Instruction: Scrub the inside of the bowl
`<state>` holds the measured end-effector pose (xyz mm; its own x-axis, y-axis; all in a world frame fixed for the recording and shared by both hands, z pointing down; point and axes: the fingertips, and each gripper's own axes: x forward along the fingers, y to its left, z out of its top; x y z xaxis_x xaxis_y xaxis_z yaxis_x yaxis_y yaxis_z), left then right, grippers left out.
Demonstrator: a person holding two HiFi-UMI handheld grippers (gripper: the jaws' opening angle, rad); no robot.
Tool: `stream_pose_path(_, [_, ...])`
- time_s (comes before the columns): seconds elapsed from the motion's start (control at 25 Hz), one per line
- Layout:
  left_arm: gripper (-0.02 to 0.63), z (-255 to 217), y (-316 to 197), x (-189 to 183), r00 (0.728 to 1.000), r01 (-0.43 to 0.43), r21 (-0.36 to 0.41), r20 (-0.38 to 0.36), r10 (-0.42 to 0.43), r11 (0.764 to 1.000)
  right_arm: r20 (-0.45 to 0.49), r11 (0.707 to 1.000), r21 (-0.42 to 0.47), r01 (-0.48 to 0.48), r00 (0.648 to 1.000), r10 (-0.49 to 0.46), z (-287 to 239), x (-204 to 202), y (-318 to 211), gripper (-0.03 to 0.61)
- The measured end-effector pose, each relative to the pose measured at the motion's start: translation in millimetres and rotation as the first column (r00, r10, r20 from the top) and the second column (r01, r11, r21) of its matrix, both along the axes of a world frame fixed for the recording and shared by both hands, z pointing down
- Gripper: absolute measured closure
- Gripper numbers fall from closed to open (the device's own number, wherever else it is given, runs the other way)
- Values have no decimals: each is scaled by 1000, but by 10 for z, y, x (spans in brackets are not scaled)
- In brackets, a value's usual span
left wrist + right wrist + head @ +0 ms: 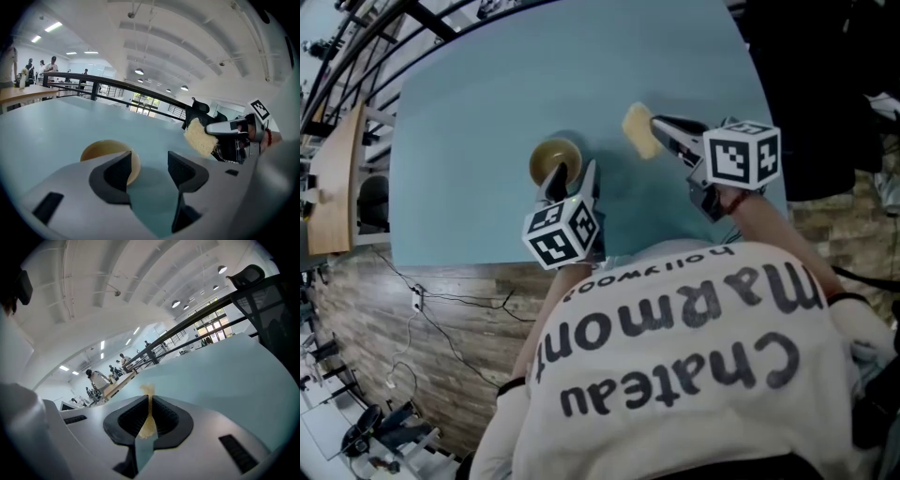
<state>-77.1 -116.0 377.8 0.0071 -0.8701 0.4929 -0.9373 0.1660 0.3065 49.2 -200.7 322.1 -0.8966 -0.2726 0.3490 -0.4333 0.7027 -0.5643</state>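
The round tan bowl (555, 161) sits on the blue surface (469, 112). The left tool (150, 166) is wide apart with nothing in it. The right tool (149, 413) squeezes a yellow sponge (639, 129).

Near part of bowl (101, 149) behind left gripper (149, 166)

L gripper (574, 178) jaws apart, empty; R gripper (661, 129) clamped on sponge (637, 131), both angled down

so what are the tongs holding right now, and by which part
The right tongs pinch the flat yellow sponge by its near edge. The left tongs are open and hold nothing.
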Motion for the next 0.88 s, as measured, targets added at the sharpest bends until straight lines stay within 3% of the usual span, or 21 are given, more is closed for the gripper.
stream_pose_path(0.68, [396, 246, 534, 335, 1000, 14, -63, -23, -15, 998, -5, 997, -81, 18, 1000, -18, 297, 251, 445, 528])
stream_pose_path(0.88, [400, 362, 571, 422, 999, 13, -49, -34, -15, 999, -1, 997, -80, 12, 1000, -12, 434, 350, 502, 528])
